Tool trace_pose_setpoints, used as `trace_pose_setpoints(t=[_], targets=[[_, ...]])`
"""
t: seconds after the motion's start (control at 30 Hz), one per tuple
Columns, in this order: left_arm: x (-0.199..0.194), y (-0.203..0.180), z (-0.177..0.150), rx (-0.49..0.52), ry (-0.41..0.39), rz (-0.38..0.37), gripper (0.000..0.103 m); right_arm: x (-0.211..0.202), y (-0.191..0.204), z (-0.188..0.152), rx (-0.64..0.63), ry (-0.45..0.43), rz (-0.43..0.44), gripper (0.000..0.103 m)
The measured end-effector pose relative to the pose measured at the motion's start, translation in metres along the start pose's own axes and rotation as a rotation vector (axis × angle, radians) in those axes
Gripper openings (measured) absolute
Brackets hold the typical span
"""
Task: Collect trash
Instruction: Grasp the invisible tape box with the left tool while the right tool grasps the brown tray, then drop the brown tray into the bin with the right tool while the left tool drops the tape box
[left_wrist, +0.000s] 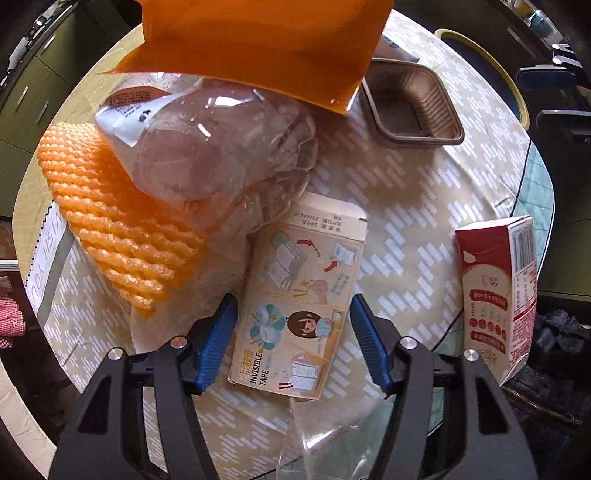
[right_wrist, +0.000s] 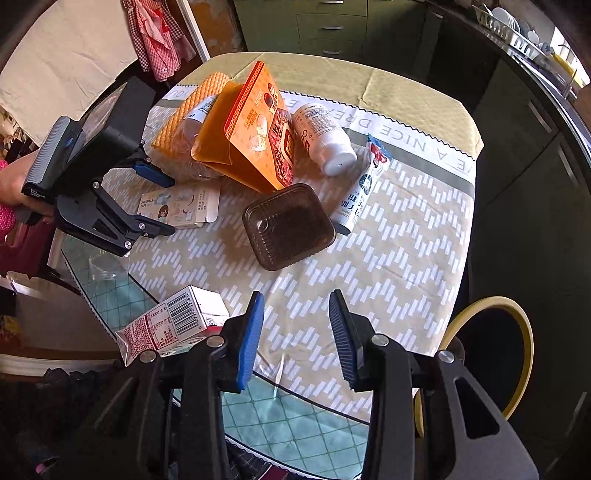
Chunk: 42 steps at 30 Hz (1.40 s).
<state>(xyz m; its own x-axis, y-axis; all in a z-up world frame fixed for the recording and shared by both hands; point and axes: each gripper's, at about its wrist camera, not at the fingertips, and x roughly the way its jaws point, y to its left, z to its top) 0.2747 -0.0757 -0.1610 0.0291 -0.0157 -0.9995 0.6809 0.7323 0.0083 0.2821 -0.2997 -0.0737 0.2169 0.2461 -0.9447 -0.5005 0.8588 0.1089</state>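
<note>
Working a cluttered counter (right_wrist: 406, 236), you are hovering the left tongs (left_wrist: 293, 343) straight down over the flat invisible-tape box (left_wrist: 299, 295), jaws wide either side and not yet pressing. The yellow-rimmed bin (right_wrist: 517, 354) is sitting just off the counter edge. Right tongs (right_wrist: 295, 339) are hanging half open and empty. Next, I judge: lowering, closing on the box.

My claws wear blue ribbed pads (left_wrist: 218, 343) on black arms. The tablecloth (right_wrist: 388, 258) shows white dashes on beige. I see an orange foam net sleeve (left_wrist: 110, 221), a brown plastic tray (right_wrist: 290, 225), and a red-and-white carton (left_wrist: 498, 291).
</note>
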Motion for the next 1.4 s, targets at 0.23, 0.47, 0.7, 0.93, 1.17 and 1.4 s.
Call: trace_pose_setpoints(t=[0.23, 0.47, 0.7, 0.93, 1.17, 1.4], targets=[[0.010, -0.001, -0.003, 0.017, -0.022, -0.016, 0.056, 0.006, 0.001, 0.006, -0.010, 0.011, -0.006, 0.037], [-0.011, 0.003, -0.003, 0.001, -0.091, -0.008, 0.056, 0.023, 0.013, 0.015, -0.122, 0.015, -0.025, 0.037], [-0.033, 0.008, -0.016, -0.008, -0.144, -0.023, 0.055, 0.045, 0.027, 0.026, -0.219, 0.039, 0.002, 0.017], [-0.057, 0.010, -0.019, 0.000, -0.158, -0.025, 0.055, 0.080, 0.041, 0.037, -0.257, 0.096, 0.005, 0.017], [-0.074, 0.009, -0.026, 0.011, -0.182, -0.032, 0.055, 0.086, 0.049, 0.036, -0.252, 0.062, -0.034, 0.005], [-0.098, -0.004, -0.041, 0.020, -0.232, -0.029, 0.055, 0.021, 0.052, 0.007, -0.211, -0.063, 0.024, 0.005]])
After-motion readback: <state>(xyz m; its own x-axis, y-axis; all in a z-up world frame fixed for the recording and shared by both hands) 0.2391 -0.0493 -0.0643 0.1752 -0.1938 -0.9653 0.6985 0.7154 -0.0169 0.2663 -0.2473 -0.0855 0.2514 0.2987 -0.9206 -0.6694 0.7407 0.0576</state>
